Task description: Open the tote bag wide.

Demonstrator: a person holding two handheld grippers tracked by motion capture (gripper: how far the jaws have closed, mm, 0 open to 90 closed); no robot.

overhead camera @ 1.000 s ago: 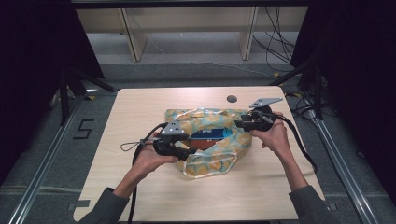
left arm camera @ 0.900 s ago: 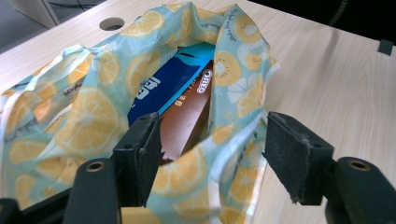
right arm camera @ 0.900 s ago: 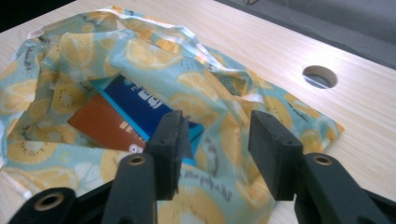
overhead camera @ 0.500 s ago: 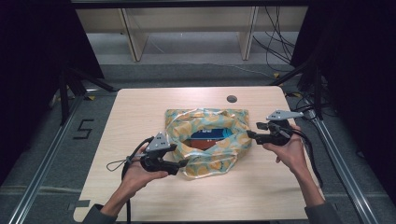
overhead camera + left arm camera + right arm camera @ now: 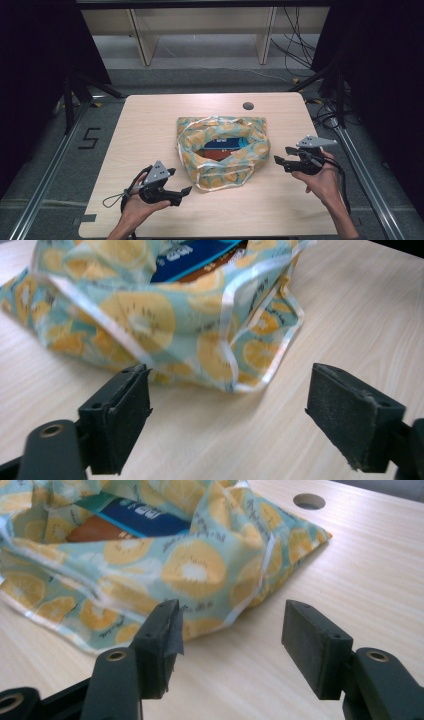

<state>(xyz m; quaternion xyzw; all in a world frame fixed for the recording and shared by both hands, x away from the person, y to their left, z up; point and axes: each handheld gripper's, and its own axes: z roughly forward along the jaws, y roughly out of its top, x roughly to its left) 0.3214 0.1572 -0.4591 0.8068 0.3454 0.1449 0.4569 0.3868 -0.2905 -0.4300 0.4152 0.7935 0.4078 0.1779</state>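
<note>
Teal-and-yellow citrus-print fabric bag (image 5: 222, 150) sits mid-table (image 5: 150, 120), mouth open upward, white piping on the edges. Both grippers have backed off it since a second ago: then they were at the bag's sides, now the left gripper (image 5: 186, 190) is near the front-left corner and the right gripper (image 5: 281, 156) is off to the right, neither touching it. Count: one bag, two grippers, one blue packet (image 5: 225, 144) over one brown item (image 5: 95, 530) inside, one round hole (image 5: 248, 106) in the tabletop. Jaws on both are spread wide, nothing between them.
</note>
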